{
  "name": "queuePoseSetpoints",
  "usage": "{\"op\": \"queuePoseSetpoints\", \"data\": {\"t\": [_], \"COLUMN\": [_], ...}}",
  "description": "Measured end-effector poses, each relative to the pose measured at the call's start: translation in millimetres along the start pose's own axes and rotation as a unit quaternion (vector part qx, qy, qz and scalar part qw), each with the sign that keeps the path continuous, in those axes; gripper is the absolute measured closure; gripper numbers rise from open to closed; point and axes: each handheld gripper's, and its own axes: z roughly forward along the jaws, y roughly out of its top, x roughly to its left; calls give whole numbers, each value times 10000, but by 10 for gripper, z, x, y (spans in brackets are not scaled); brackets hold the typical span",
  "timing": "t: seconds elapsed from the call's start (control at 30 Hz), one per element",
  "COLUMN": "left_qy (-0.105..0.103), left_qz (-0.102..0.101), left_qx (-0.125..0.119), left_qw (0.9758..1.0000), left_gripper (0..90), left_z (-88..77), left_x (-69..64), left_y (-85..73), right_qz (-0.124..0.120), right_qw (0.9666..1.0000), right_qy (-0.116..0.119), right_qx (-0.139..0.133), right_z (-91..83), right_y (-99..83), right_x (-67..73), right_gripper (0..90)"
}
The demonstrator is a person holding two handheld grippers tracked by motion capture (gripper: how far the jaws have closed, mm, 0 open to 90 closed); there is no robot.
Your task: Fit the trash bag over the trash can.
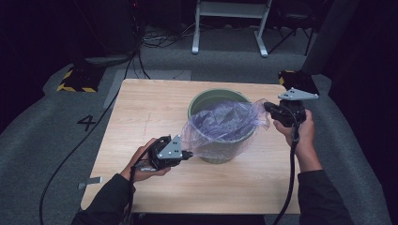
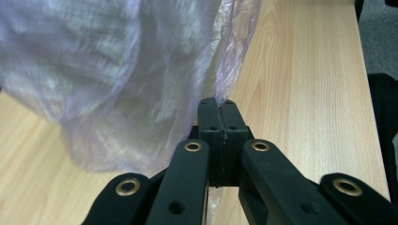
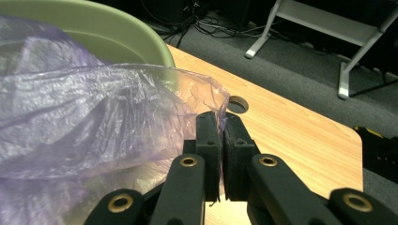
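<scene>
A thin, translucent purple plastic bag [image 1: 225, 122] is seen inside a round, pale green bin [image 1: 220, 101], which stands on a light wooden table [image 1: 155, 108] with a fine straight grain; the film is crinkled and glossy, and it is spread over the rim of the bin toward both grippers. The left gripper [image 1: 188, 153] is held low at the near-left side of the bin; in the left gripper view its two black, matte jaws are pressed together, and a narrow fold of the bag [image 2: 220, 89] is pinched at their tips [image 2: 218, 105]; the rest of the film billows to the left of the jaws and above them, blurred and whitish. The right gripper [image 1: 267, 107] is held at the far-right side of the bin; in the right gripper view its jaws are also closed, and a wrinkled edge of the bag [image 3: 94, 122] is gripped between the tips [image 3: 223, 117]; the film stretches away to the left of these jaws, and the smooth, curved rim of the bin [image 3: 136, 37] is seen beyond it; a small round hole [image 3: 237, 104] in the table lies just ahead of the tips.
</scene>
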Motion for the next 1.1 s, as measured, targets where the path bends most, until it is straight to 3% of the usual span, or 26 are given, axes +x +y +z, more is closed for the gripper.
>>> {"op": "queuePoseSetpoints", "data": {"t": [0.13,0.33,0.43,0.5,0.63,0.83,1.03,1.1], "left_qy": [57,98,350,404,483,458,174,95], "left_qz": [-66,-341,-481,-555,-695,-773,-715,-756], "left_qx": [106,-68,-220,-408,-747,-1052,-1239,-1360], "left_qw": [9999,9993,9980,9968,9936,9904,9896,9878], "left_gripper": [900,896,643,460,262,180,165,165], "left_z": [60,47,-40,-122,-295,-489,-521,-525], "left_x": [23,75,46,14,-85,-238,-402,-426], "left_y": [-78,-176,-195,-201,-223,-300,-319,-281], "right_qz": [15,74,70,98,103,120,153,143], "right_qw": [10000,10000,9999,9998,9997,9996,9992,9992], "right_qy": [-25,24,55,99,78,25,-22,-14], "right_qx": [16,-54,-109,-151,-185,-267,-357,-371], "right_z": [38,77,94,102,105,74,53,50], "right_y": [-50,-97,-120,-130,-136,-132,-128,-120], "right_x": [-20,-49,-42,-42,-40,-51,-61,-51], "right_gripper": [867,866,866,864,862,854,850,851]}}
